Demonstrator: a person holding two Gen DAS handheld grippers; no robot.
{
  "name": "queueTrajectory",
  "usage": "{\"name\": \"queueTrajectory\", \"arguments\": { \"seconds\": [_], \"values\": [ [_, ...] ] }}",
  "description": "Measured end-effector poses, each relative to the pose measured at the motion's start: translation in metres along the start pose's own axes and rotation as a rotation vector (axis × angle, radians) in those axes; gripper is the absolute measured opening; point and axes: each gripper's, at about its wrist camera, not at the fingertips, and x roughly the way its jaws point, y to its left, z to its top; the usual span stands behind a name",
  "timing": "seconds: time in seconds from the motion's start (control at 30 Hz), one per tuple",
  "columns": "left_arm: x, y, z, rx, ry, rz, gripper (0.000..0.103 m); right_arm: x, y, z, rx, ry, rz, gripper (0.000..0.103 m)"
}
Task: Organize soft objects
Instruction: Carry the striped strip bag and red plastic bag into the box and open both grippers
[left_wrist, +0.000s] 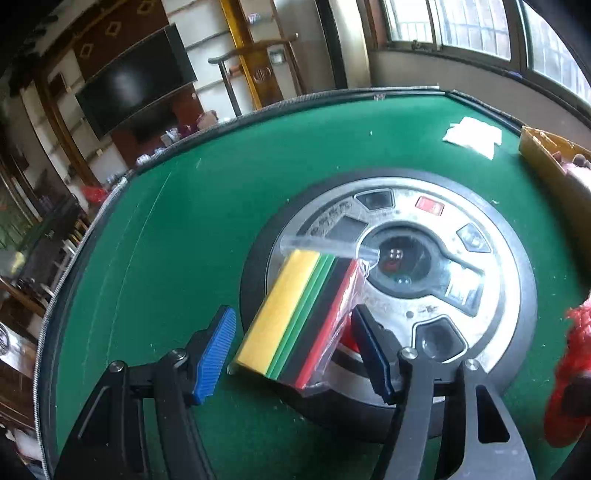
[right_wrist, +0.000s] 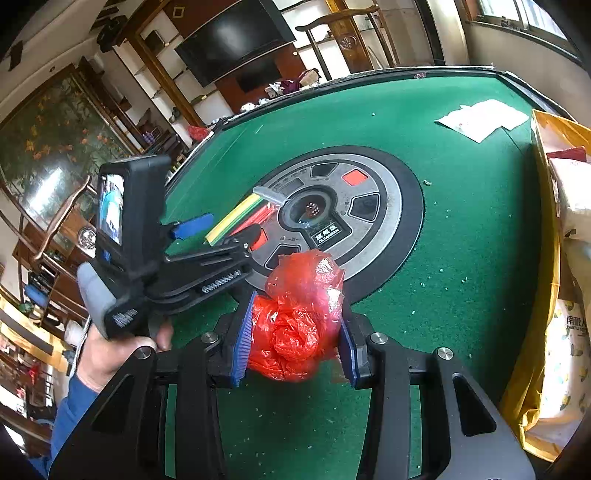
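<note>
A pack of foam sheets (left_wrist: 295, 317) striped yellow, green, black and red, in clear wrap, lies on the edge of the round metal hub of the green table. My left gripper (left_wrist: 291, 347) is open with a blue finger on each side of the pack, not touching it. The pack also shows in the right wrist view (right_wrist: 240, 218), with the left gripper (right_wrist: 221, 232) around it. My right gripper (right_wrist: 295, 339) is shut on a crumpled red plastic bag (right_wrist: 295, 317), held just above the felt. The bag shows at the right edge of the left wrist view (left_wrist: 569, 373).
The round metal hub (right_wrist: 373, 177) with a dice dome sits mid-table. White papers (right_wrist: 484, 118) lie at the far right. A yellow cardboard box (right_wrist: 543, 236) with soft packs inside stands along the right edge. Small white crumbs dot the green felt (right_wrist: 461, 229).
</note>
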Motion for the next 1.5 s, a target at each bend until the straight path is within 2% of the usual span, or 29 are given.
{"name": "queueTrajectory", "arguments": {
  "seconds": [0.07, 0.13, 0.2, 0.4, 0.77, 1.23, 1.5],
  "values": [
    [0.001, -0.004, -0.002, 0.022, -0.006, 0.031, 0.065, -0.001, 0.0, 0.001, -0.002, -0.004, -0.005, 0.039],
    [0.0, -0.004, -0.001, 0.02, -0.001, 0.016, 0.063, -0.001, -0.001, 0.002, -0.005, -0.006, -0.005, 0.039],
    [-0.001, -0.003, -0.002, 0.006, 0.0, 0.002, 0.045, 0.0, -0.002, 0.002, -0.003, -0.007, -0.012, 0.039],
    [-0.005, 0.0, 0.0, -0.039, 0.003, -0.014, 0.037, -0.003, -0.007, 0.002, 0.019, -0.016, -0.02, 0.039],
    [-0.005, 0.024, 0.005, -0.186, 0.0, -0.144, 0.036, -0.008, -0.012, 0.003, 0.044, -0.032, -0.033, 0.039],
    [-0.004, 0.039, 0.004, -0.28, 0.002, -0.204, 0.036, -0.019, -0.022, 0.007, 0.076, -0.065, -0.028, 0.039],
    [-0.012, 0.032, 0.006, -0.246, -0.031, -0.206, 0.036, -0.019, -0.021, 0.007, 0.077, -0.073, -0.026, 0.039]
  ]
}}
